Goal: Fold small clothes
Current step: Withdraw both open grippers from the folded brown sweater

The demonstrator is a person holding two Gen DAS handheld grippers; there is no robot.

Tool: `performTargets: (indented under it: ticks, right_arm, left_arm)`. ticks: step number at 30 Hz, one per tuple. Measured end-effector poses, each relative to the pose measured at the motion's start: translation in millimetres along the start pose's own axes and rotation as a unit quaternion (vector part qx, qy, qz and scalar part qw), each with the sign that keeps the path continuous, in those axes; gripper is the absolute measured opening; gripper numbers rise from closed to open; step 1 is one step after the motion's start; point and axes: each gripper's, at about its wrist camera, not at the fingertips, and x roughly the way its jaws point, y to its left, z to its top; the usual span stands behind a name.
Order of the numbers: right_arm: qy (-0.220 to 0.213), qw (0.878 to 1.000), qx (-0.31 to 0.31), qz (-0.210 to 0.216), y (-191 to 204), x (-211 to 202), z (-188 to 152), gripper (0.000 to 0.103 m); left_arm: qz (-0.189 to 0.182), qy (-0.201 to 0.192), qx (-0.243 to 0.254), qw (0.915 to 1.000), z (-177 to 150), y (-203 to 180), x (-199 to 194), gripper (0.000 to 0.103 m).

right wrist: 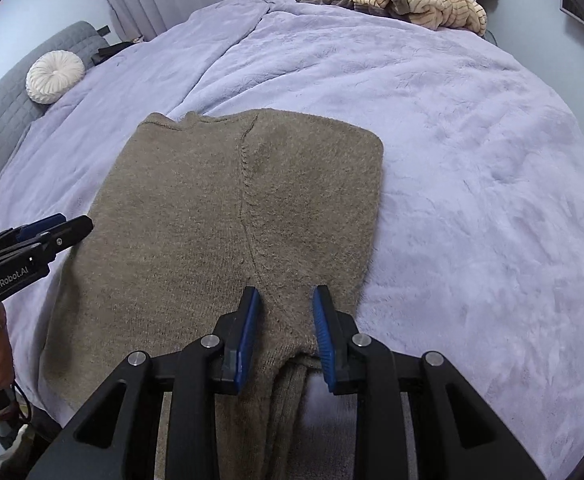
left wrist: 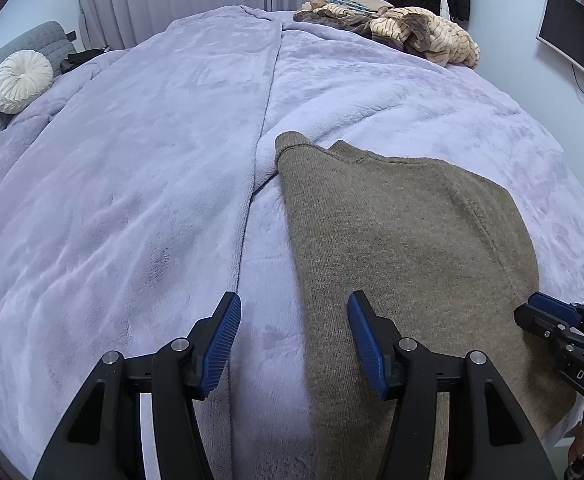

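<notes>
- Brown knitted sweater (right wrist: pixel 227 216) lies flat on the lavender plush bed blanket (right wrist: pixel 472 160), partly folded.
- Left gripper (left wrist: pixel 294 344): fingers wide apart, empty, straddling the sweater's left edge.
- Right gripper (right wrist: pixel 285 328): fingers part-open around a bunched hem, not clamped.
- Risk: loose knit may slip, spoiling the fold.

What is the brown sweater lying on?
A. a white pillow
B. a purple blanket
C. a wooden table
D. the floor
B: the sweater lies spread flat on the fluffy purple blanket that covers the bed; the white pillow sits far off at the side.
</notes>
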Motion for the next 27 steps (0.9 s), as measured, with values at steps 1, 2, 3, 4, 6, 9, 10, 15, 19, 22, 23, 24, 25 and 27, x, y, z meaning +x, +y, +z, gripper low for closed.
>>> performTargets:
  ticks: [1,2,3,4,6,9,10,15,19,22,23,24,25,27]
  right_arm:
    - [-0.002,1.0,0.004,0.002,-1,-3,-1,0.029]
    - [-0.003,1.0,0.012,0.007,-4,-7,-1,0.029]
    - [-0.005,1.0,0.02,0.012,-7,-10,-2,0.029]
    - [-0.008,0.999,0.031,0.018,-11,-14,-3,0.03]
    - [-0.011,0.998,0.051,0.027,-19,-21,-4,0.031]
    - [-0.015,0.997,0.067,0.033,-25,-32,-4,0.032]
    - [-0.017,0.997,0.069,0.034,-26,-35,-4,0.032]
    - [-0.024,0.996,0.071,0.04,-24,-45,-6,0.032]
    - [-0.019,0.997,0.066,0.038,-19,-46,-11,0.032]
    - [-0.012,0.997,0.066,0.033,-16,-47,-14,0.032]
    - [-0.011,0.997,0.067,0.032,-16,-47,-14,0.032]
    - [-0.01,0.997,0.068,0.031,-14,-48,-14,0.033]
    - [-0.009,0.997,0.068,0.03,-14,-48,-14,0.04]
    - [-0.009,0.997,0.069,0.027,-12,-50,-13,0.051]
  left_arm:
    - [-0.001,0.001,-0.001,1.0,0,0,-1,0.057]
    - [-0.001,0.001,-0.002,1.0,-1,1,-3,0.057]
    - [-0.002,0.001,-0.003,1.0,-2,1,-5,0.057]
    - [-0.003,0.002,-0.005,1.0,-2,2,-6,0.057]
    - [-0.004,0.003,-0.006,1.0,-3,2,-9,0.057]
    - [-0.004,0.004,-0.004,1.0,-5,1,-14,0.057]
    - [-0.005,0.004,-0.003,1.0,-6,0,-16,0.057]
    - [-0.006,-0.001,0.004,1.0,-14,-4,-27,0.057]
    - [-0.009,-0.001,-0.001,1.0,-19,-4,-34,0.057]
    - [-0.009,0.001,-0.008,0.9999,-21,-4,-38,0.057]
    - [-0.007,0.001,-0.009,0.9999,-22,-4,-40,0.057]
    - [-0.004,0.001,-0.009,1.0,-22,-4,-41,0.057]
    - [0.001,0.002,-0.008,1.0,-22,-5,-43,0.057]
    - [0.006,0.003,-0.007,0.9999,-22,-4,-45,0.058]
